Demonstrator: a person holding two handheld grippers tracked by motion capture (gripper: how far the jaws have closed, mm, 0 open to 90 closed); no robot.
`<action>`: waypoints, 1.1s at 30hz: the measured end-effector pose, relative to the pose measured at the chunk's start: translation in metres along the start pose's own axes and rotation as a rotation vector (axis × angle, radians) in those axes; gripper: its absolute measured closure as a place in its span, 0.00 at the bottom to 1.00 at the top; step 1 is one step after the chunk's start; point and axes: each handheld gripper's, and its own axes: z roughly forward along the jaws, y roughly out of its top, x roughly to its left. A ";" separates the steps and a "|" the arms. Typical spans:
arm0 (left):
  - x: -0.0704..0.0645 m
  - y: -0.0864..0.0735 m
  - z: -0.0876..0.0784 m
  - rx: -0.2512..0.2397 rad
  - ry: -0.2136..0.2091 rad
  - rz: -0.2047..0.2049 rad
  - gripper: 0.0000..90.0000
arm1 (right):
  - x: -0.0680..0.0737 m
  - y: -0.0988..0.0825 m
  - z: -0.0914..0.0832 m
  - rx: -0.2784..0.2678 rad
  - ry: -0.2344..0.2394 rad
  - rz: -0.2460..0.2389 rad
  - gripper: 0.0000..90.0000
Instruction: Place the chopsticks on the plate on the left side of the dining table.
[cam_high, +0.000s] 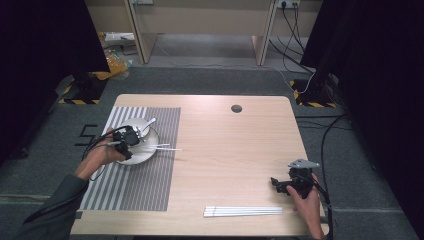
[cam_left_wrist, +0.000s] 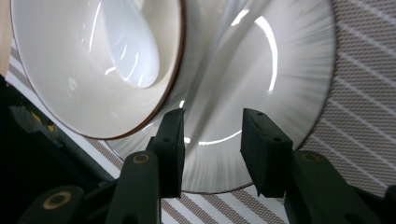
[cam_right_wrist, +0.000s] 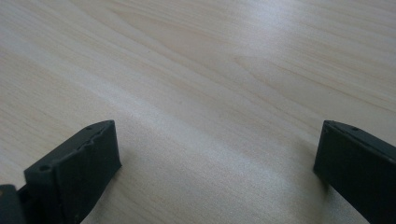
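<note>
Pale wood-grain bench. Grey-and-white striped mat at the bench's left edge; up close, finely woven brown-grey bands between thin white lines. White plate with a thin dark rim. Glossy white bowl with a brown rim. White spoon in the bowl. White chopsticks across the plate; a second white set near the bench's front edge. Small dark round cap near the far edge. Black left tongs; black right tongs.
</note>
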 end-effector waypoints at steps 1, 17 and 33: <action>-0.002 0.002 -0.001 -0.004 -0.001 0.009 0.66 | 0.000 0.000 0.000 0.000 0.000 0.000 0.00; -0.031 0.059 -0.012 -0.079 -0.033 0.120 0.68 | 0.000 0.000 0.000 0.000 0.000 0.000 0.00; -0.045 0.100 -0.005 -0.074 -0.043 0.201 0.76 | 0.000 0.000 0.000 -0.001 0.001 -0.003 0.00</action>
